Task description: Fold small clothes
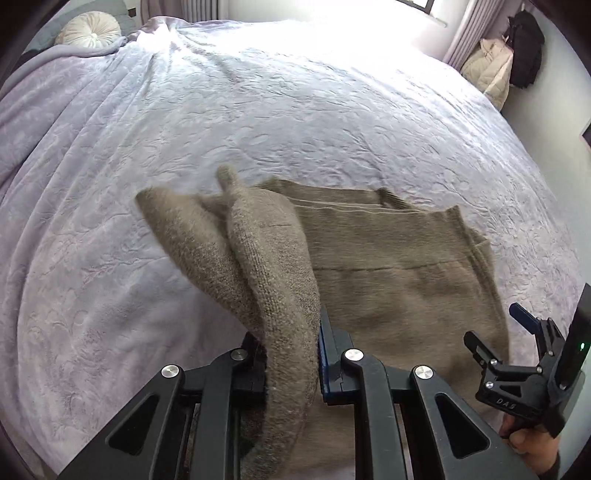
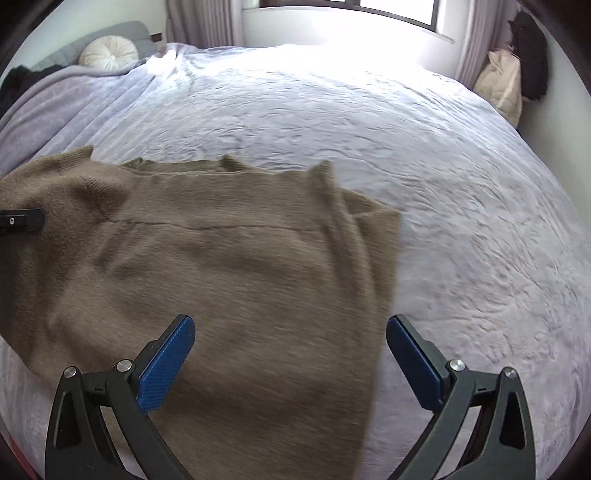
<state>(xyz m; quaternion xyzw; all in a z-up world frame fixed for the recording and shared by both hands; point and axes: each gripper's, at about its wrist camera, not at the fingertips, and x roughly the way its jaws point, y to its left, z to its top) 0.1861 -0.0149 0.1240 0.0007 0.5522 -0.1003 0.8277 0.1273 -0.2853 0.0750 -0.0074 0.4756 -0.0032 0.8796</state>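
A brown knitted garment (image 2: 229,266) lies spread on the pale lilac bedspread (image 2: 406,147). My left gripper (image 1: 291,354) is shut on a thick fold of the brown garment (image 1: 266,266), lifted at its left side, so the fold drapes over the jaws. The rest of the garment (image 1: 399,280) lies flat to the right. My right gripper (image 2: 290,350) is open and empty, its blue pads (image 2: 166,365) hovering over the garment's near right part. The right gripper also shows in the left wrist view (image 1: 495,339). The left gripper's tip shows at the left edge of the right wrist view (image 2: 22,220).
A round white cushion (image 2: 109,53) and a grey headboard (image 2: 122,31) are at the far left. Curtains and a window (image 2: 369,7) run along the back. Cream and black coats (image 2: 506,85) hang at the far right.
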